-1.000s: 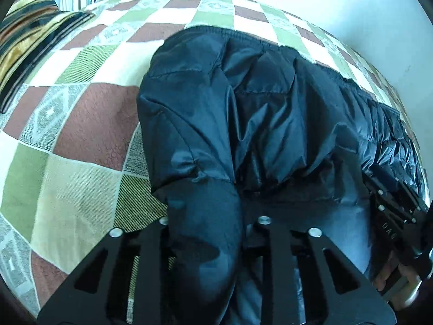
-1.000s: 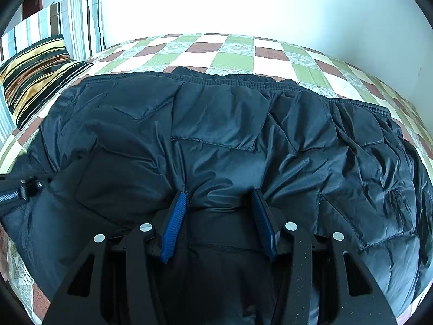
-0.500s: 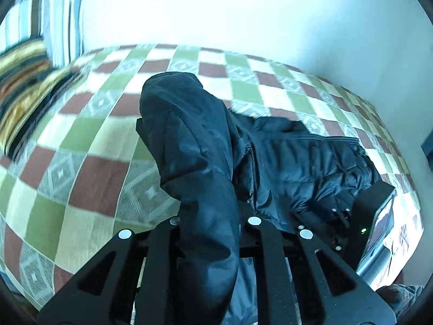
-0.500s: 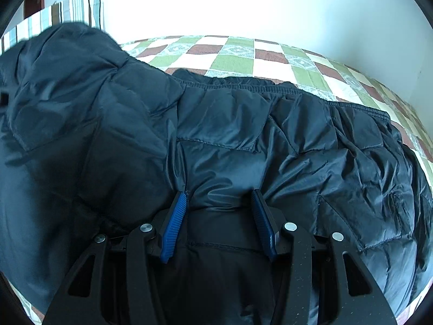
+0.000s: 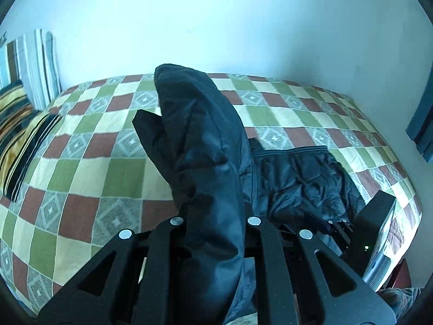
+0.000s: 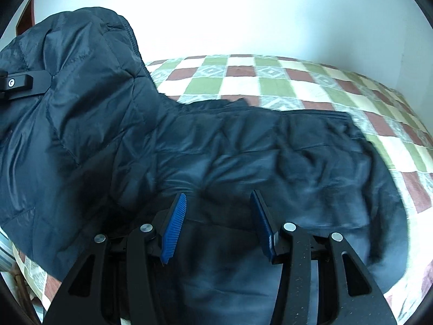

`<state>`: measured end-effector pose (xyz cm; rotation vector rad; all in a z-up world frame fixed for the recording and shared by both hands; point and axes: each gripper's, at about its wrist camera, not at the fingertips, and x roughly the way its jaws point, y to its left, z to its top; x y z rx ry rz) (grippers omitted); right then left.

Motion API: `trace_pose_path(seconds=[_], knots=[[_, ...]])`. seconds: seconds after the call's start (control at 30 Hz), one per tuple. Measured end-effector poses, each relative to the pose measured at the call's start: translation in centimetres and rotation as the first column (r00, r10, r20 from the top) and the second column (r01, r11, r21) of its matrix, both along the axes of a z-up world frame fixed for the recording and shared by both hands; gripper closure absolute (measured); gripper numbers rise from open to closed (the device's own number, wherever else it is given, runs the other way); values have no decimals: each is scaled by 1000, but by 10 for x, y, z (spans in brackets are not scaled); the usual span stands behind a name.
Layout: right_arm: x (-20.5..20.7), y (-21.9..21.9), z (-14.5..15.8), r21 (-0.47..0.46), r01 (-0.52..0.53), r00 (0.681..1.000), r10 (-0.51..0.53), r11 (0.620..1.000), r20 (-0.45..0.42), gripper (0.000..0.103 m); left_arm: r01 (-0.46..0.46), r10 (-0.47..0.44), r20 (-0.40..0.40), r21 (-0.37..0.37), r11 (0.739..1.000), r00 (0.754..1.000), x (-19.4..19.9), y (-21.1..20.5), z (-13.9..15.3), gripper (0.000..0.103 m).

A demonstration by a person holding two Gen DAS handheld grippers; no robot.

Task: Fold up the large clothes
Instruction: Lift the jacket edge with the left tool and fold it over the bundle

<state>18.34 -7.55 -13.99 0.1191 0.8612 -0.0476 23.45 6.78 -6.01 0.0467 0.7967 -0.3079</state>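
Jacket (image 5: 205,162) lifted higher; left fingers (image 5: 213,216) clamp it, right fingers (image 6: 219,224) straddle its fabric, half-spread.

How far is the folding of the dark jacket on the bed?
Early stage. The left gripper is shut on one end of the jacket and holds it above the checked blanket. The right gripper grips a bunched fold. No finished fold shows; laying the raised end over remains.

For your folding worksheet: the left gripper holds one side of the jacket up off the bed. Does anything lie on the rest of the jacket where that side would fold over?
Nothing visible does. The left gripper holds the raised side of the dark puffer jacket; the part on the checked bedspread is bare, apart from the right gripper gripping its near edge.
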Motion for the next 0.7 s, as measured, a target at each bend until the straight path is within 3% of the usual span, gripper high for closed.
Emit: trace_pose_path(seconds=[0.33,0.7], knots=[[-34,-82,4,-7,118,993,-118,993,0,54,100,-101,9,78,992,995,-4,-100,-6,90],[-64,-157,-8,38,219,975,-217,975,-42,53,196,-189,-55,182,964,980,-15,-199,-63,90]])
